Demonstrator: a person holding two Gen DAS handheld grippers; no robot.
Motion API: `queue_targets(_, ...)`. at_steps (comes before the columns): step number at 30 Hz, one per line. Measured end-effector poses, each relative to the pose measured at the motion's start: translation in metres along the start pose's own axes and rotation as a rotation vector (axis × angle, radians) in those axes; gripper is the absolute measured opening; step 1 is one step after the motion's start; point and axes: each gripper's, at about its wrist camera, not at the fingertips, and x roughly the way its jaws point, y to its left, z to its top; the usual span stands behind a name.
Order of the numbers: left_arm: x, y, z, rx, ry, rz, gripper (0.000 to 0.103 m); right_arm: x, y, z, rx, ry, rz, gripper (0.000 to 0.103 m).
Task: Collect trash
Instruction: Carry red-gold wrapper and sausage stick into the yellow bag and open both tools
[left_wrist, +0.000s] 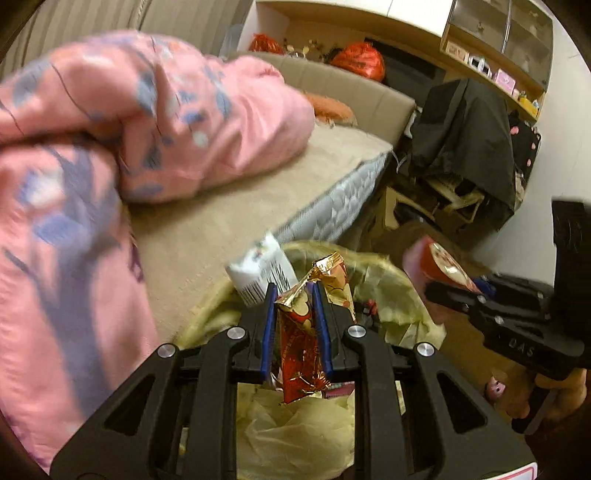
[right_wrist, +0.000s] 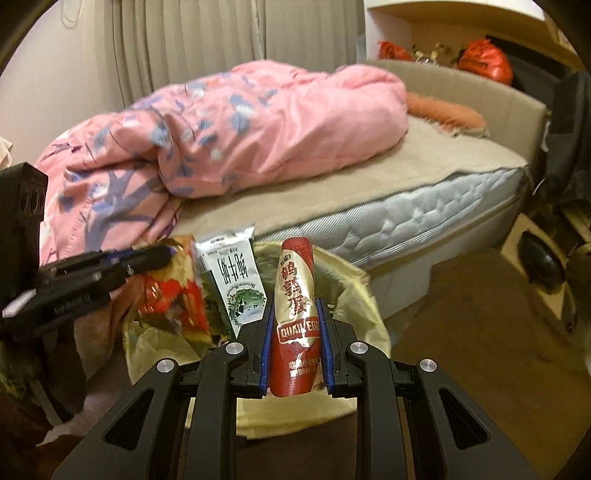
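Left wrist view: left gripper (left_wrist: 293, 295) clenched on a crumpled red-and-gold snack wrapper (left_wrist: 301, 350), which hangs over the bin liner (left_wrist: 291, 432) of the trash bin. A white milk carton (left_wrist: 260, 271) sticks up just past the fingertips; whether it is in the same grip or only behind the wrapper I cannot tell here. Right gripper (left_wrist: 436, 290) enters from the right edge carrying a red pack (left_wrist: 439, 264), blurred.

Right wrist view: right gripper (right_wrist: 293, 306) grasps a red quail egg pack (right_wrist: 293, 314), upright between the blue pads, above the yellow-lined trash bin (right_wrist: 365, 291) beside the bed (right_wrist: 406, 221). Left gripper (right_wrist: 162, 256) comes in from the left with wrapper and carton at its tip.

Progress, judged: both items picked up and brought over the bin; release not yet done. Bin already holds some rubbish.

View differences: only the right view shows the pack's label and the bin's rim whole; only the left view shows the liner's inside and the shelves (left_wrist: 498, 55).
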Motion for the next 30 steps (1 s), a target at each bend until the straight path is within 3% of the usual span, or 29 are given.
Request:
queue_targets(9,0.051,0.009,-0.024,-0.023,0.127,-0.026,0.018,0.047,-0.011,-0.011,-0.003,0.102,0.041,0.020)
queue_targets(23,0.054,0.013,-0.028,-0.045,0.145,-0.057,0.019,0.068,-0.015,-0.012,0.034,0.129,0.045,0.022)
queue_targets(26,0.051,0.016,-0.028,-0.072,0.141,-0.077,0.028,0.066,-0.015,-0.013,0.040,0.124,0.041,0.031)
queue_targets(30,0.038,0.018,-0.023,-0.095,0.114,-0.085,0.040,0.062,-0.014,-0.014,0.038,0.117,0.034,0.033)
